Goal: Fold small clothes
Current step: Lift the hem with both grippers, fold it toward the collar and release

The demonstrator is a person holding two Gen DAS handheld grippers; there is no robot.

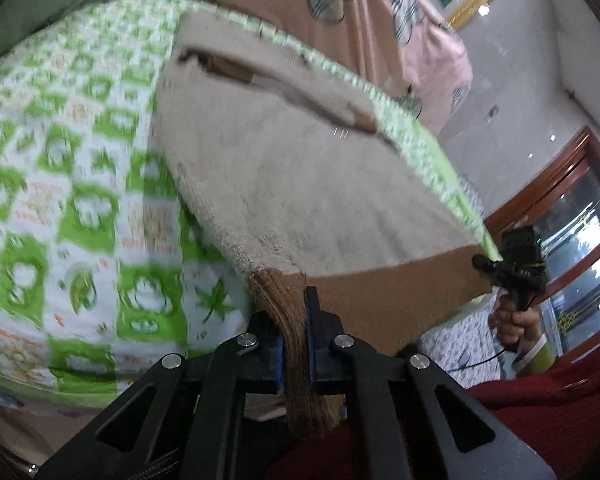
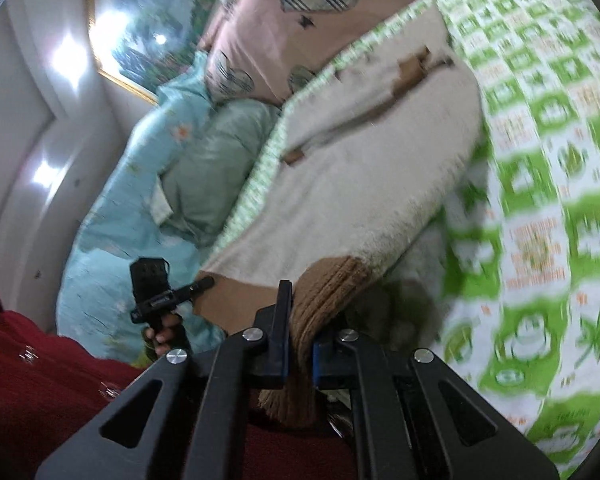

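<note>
Both grippers, left (image 1: pixel 296 344) and right (image 2: pixel 300 344), are clamped on the brown hem corners of the fleece top (image 1: pixel 300 168) (one corner each), holding it taut over the bedsheet (image 1: pixel 80 200), likely for folding.

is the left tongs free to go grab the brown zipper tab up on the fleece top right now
Probably not as things stand. The left tongs are shut on the brown ribbed hem of the cream fleece top, and the right tongs pinch its other corner. The zipper tab lies uncovered, but reaching it means letting go.
</note>
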